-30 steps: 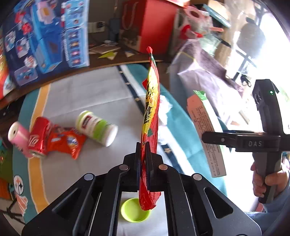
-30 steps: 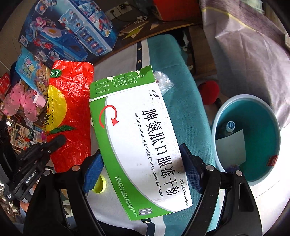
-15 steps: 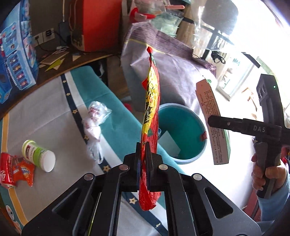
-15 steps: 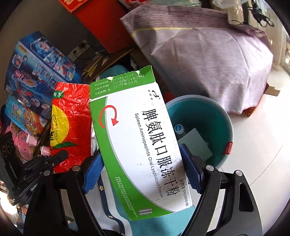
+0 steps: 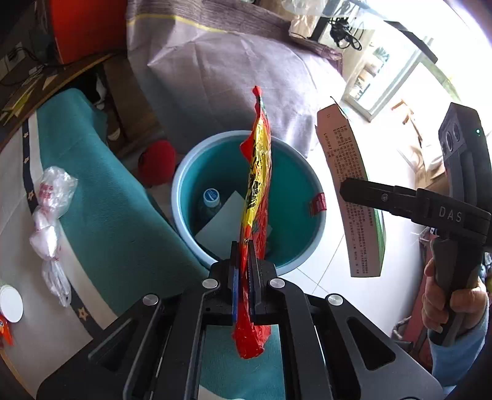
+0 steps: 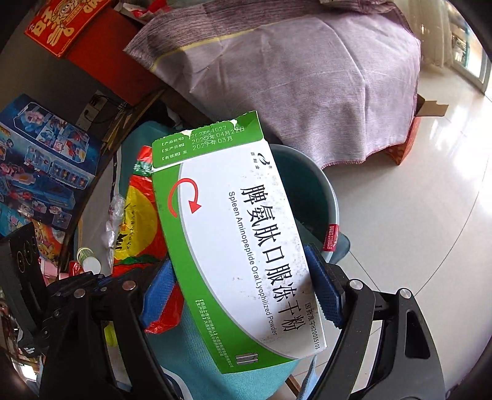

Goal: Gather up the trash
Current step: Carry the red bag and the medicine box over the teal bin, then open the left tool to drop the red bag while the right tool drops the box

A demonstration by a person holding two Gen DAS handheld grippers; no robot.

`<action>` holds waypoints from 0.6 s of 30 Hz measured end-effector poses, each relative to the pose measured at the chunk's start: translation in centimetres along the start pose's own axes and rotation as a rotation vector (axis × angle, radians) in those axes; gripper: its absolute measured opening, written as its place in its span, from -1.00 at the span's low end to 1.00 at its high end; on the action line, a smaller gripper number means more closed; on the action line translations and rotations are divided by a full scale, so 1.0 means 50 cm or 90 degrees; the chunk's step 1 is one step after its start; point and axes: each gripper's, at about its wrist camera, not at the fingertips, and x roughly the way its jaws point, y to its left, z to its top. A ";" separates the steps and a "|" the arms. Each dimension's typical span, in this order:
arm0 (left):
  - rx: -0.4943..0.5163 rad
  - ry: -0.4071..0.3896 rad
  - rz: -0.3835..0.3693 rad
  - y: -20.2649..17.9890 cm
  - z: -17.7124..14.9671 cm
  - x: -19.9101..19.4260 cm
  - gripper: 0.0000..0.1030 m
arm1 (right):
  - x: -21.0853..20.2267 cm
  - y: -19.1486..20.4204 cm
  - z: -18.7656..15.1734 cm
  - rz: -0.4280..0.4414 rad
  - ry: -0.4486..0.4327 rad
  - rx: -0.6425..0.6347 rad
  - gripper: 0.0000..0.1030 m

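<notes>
Now red wrapper point(image 5: 256, 184) pinched in left tool point(image 5: 244, 289), over bin point(image 5: 184, 172).

It was a lived-in home: boxed children's toy sets point(image 6: 46, 160) stood by a wall socket point(image 6: 95, 106), a purple cloth point(image 6: 292, 77) draped bulky furniture, a teal waste bin point(image 5: 307, 252) sat on glossy white floor tiles point(image 6: 415, 200), and a red festive gift box point(image 6: 61, 21) leaned nearby.

Glossy white tile floor point(image 6: 430, 184), strong glare. Bright window point(image 5: 390, 77) at far right. Bulky furniture under purple cloth point(image 6: 307, 77). Red box point(image 5: 83, 27) on dark wooden shelf point(image 5: 55, 80).
</notes>
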 end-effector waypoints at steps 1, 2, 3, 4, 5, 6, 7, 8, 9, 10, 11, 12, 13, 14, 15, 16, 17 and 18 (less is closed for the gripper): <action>0.002 0.006 -0.003 -0.004 0.009 0.012 -0.90 | 0.003 -0.005 0.003 0.000 0.001 0.004 0.49; 0.003 0.010 -0.005 -0.006 0.015 0.021 -0.90 | 0.005 -0.010 0.007 -0.001 0.002 0.006 0.48; 0.003 0.015 -0.007 -0.008 0.023 0.033 -0.90 | 0.007 -0.015 0.010 -0.001 0.002 0.010 0.48; 0.002 0.020 -0.011 -0.010 0.029 0.043 -0.90 | 0.008 -0.019 0.013 -0.002 0.003 0.013 0.48; 0.001 0.025 -0.014 -0.012 0.034 0.053 -0.90 | 0.011 -0.023 0.016 -0.003 0.004 0.016 0.48; 0.001 0.031 -0.017 -0.013 0.038 0.064 -0.90 | 0.013 -0.026 0.020 -0.004 0.005 0.017 0.49; 0.003 0.037 -0.019 -0.015 0.039 0.074 -0.89 | 0.016 -0.028 0.023 -0.006 0.007 0.018 0.49; 0.004 0.044 -0.022 -0.016 0.038 0.082 -0.89 | 0.019 -0.031 0.026 -0.008 0.009 0.019 0.49; 0.006 0.053 -0.024 -0.017 0.038 0.094 -0.88 | 0.023 -0.033 0.029 -0.009 0.011 0.020 0.49; 0.006 0.061 -0.025 -0.020 0.042 0.105 -0.86 | 0.027 -0.034 0.031 -0.010 0.013 0.020 0.48; 0.005 0.068 -0.025 -0.021 0.043 0.114 -0.81 | 0.031 -0.035 0.032 -0.010 0.015 0.020 0.49; 0.003 0.071 -0.024 -0.021 0.044 0.121 -0.60 | 0.034 -0.036 0.035 -0.010 0.017 0.021 0.48; 0.000 0.070 -0.026 -0.018 0.042 0.122 -0.28 | 0.038 -0.036 0.036 -0.010 0.019 0.022 0.49; -0.001 0.066 -0.027 -0.018 0.044 0.124 -0.09 | 0.041 -0.035 0.037 -0.011 0.021 0.022 0.49; -0.002 0.058 -0.025 -0.016 0.043 0.120 0.21 | 0.044 -0.034 0.038 -0.012 0.023 0.022 0.49; -0.003 0.049 -0.023 -0.014 0.043 0.114 0.38 | 0.048 -0.033 0.040 -0.012 0.025 0.020 0.49; -0.002 0.038 -0.021 -0.012 0.042 0.107 0.43 | 0.052 -0.030 0.041 -0.013 0.027 0.018 0.49; -0.002 0.028 -0.019 -0.009 0.042 0.098 0.54 | 0.056 -0.028 0.043 -0.013 0.029 0.017 0.49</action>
